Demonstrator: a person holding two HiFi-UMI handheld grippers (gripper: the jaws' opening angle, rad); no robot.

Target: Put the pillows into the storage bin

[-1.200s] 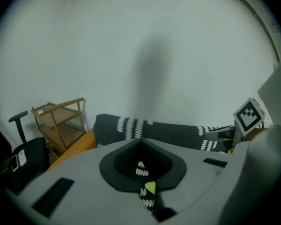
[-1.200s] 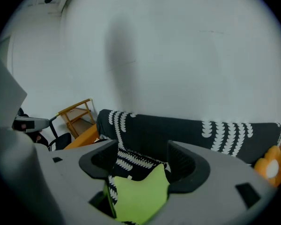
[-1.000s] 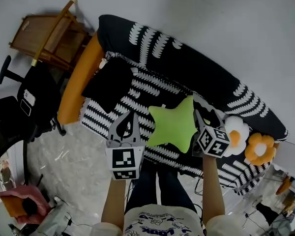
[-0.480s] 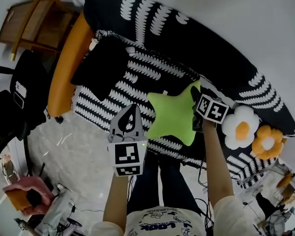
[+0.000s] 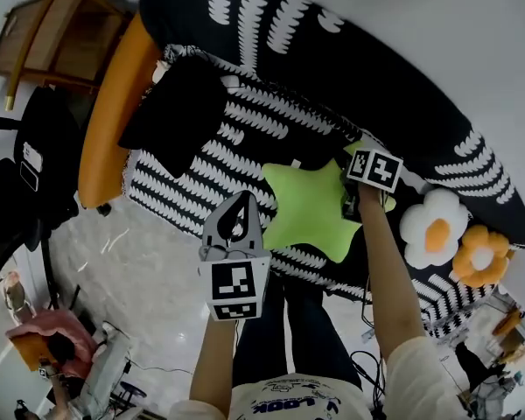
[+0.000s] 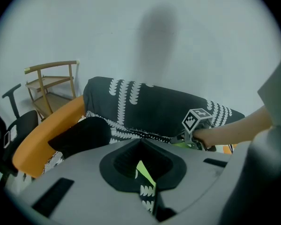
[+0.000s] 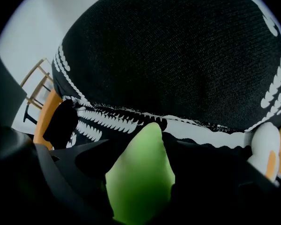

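A green star pillow [image 5: 311,208] lies flat on the seat of the black-and-white patterned sofa [image 5: 350,68]. My right gripper [image 5: 360,157] is at the star's upper right point. In the right gripper view that green point [image 7: 140,182] sits between the jaws, which are opening around it. My left gripper [image 5: 239,204] hovers over the sofa's front edge, just left of the pillow, with its jaws together and nothing in them. A white flower pillow [image 5: 434,228] and an orange flower pillow [image 5: 481,256] lie at the sofa's right end. No storage bin is in view.
A black cushion [image 5: 175,112] lies at the sofa's left end against an orange armrest [image 5: 114,112]. A wooden rack [image 5: 44,33] and a black office chair [image 5: 35,164] stand to the left. The person's legs are close against the sofa's front. Clutter lies on the floor at the lower left.
The right gripper has moved forward onto the star pillow's upper right point. The left gripper has stayed near the sofa's front edge. The pillows have not moved.
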